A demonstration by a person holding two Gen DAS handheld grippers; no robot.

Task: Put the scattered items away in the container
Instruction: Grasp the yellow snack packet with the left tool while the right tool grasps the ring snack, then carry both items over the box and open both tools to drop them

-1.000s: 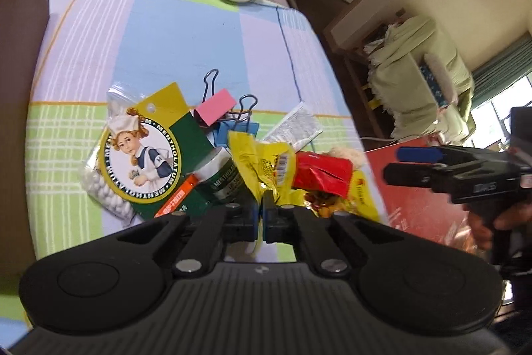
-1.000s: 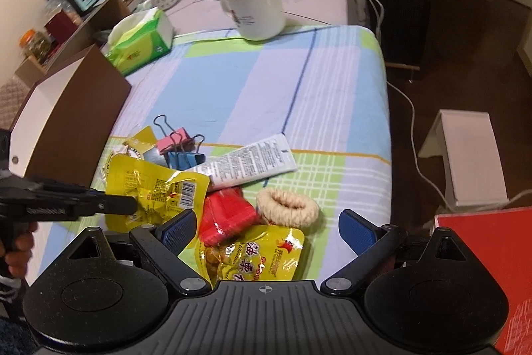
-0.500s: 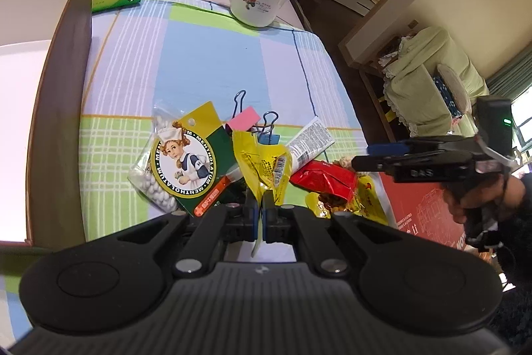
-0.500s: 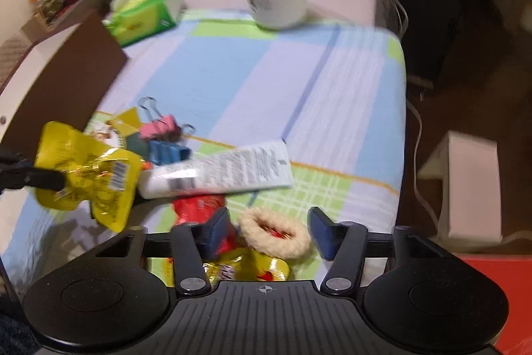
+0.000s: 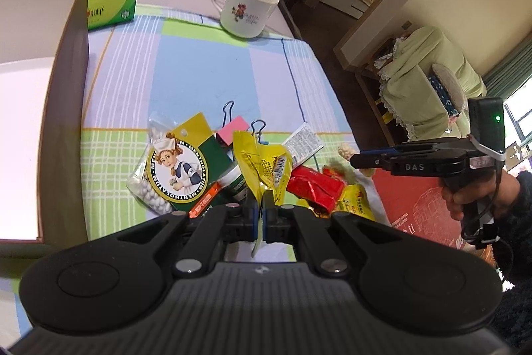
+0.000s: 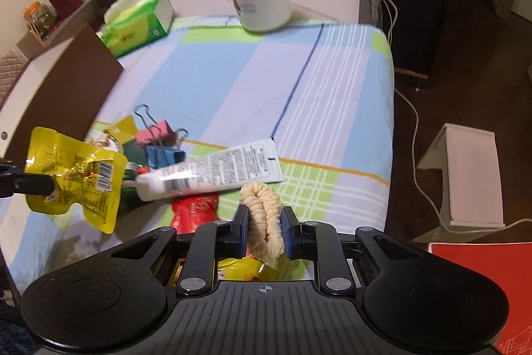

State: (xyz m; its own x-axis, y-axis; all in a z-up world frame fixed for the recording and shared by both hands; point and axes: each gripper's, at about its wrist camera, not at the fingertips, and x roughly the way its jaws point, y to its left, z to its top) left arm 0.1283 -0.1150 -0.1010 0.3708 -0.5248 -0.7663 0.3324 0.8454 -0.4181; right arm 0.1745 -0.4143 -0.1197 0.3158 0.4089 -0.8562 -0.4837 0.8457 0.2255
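The left gripper [image 5: 260, 217] is clamping a yellow packet [image 5: 262, 165] and the right gripper [image 6: 264, 233] a cream hair tie [image 6: 262, 215], both lifted near the brown box [image 5: 66, 108] at left, while tube [image 6: 212, 170], clips [image 6: 159, 142] and packets are lying scattered.

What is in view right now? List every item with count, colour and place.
yellow sachet: 1, yellow, held in the air by the left tongs
hair tie: 1, cream, pinched in the right tongs
tube: 1, white, lying on the tablecloth
binder clips: 2, pink and blue, beside the tube
Mentholatum card: 1, green and yellow, on the bead bag
bead bag: 1, clear with white beads
red packet: 1, red, in the pile
mug: 1, white, far end
tissue box: 1, green
box: 1, brown wall, left
left tongs: shut
right tongs: shut
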